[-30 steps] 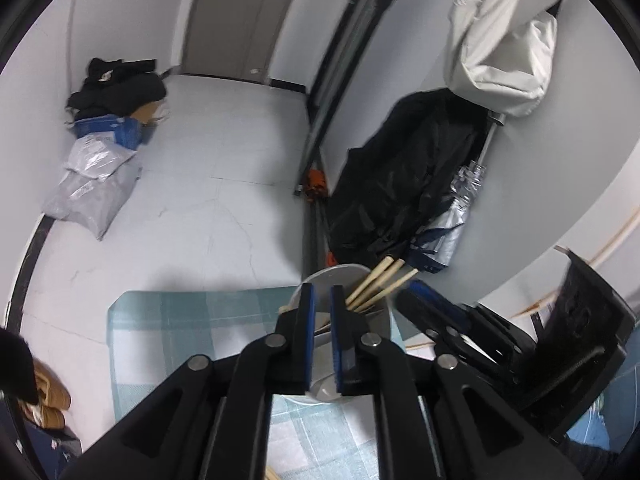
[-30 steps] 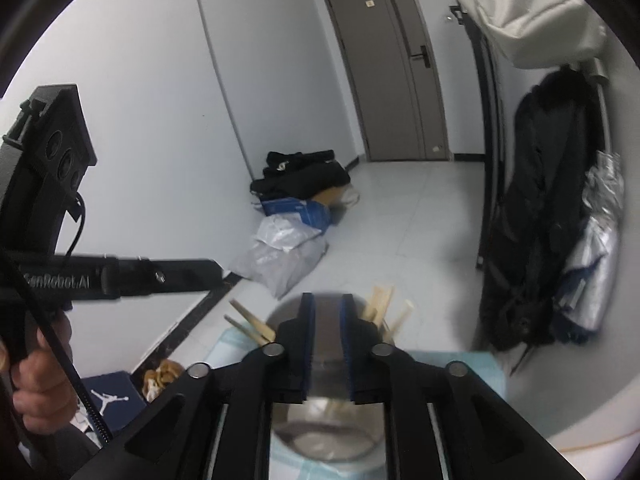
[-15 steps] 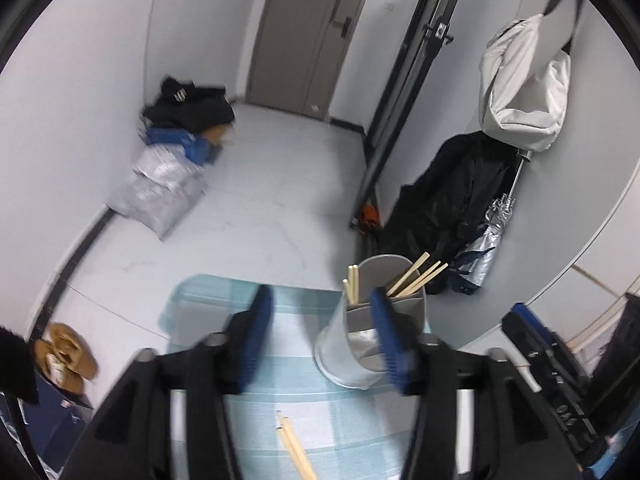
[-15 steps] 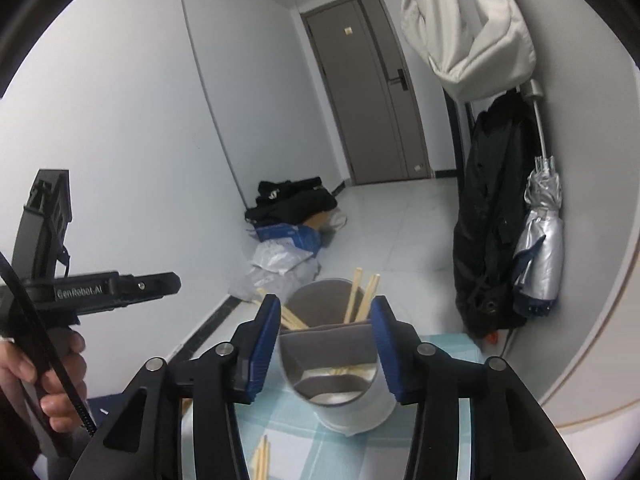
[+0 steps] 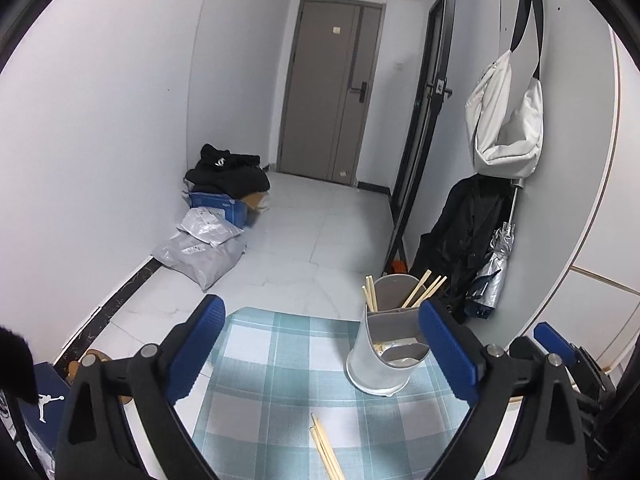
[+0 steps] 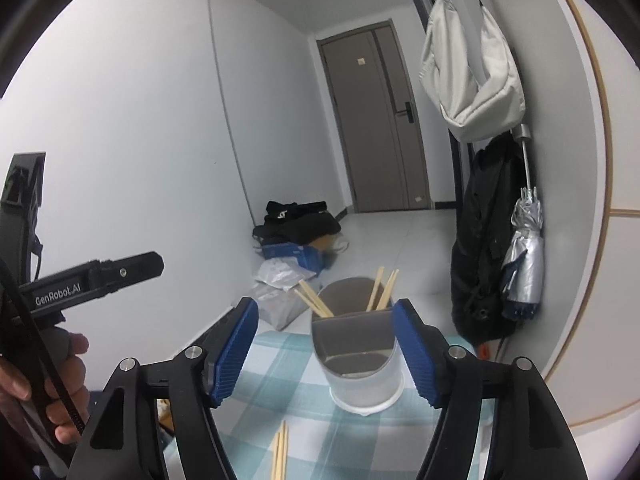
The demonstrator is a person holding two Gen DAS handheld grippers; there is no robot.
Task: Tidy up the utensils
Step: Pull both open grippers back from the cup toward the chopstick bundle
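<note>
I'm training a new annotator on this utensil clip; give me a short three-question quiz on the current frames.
1. True or false: loose chopsticks lie on the checked cloth in front of the utensil holder.
2. Multiple choice: the chopsticks already in the holder stand in A) the taller back compartment, B) the lower front compartment, C) both.
3. Fill in: neither the left tongs nor the right tongs hold ____.

Key: 1 true; 2 A; 3 anything. Both pairs are opening, with no chopstick between the pads; the holder merely shows beyond them.
</note>
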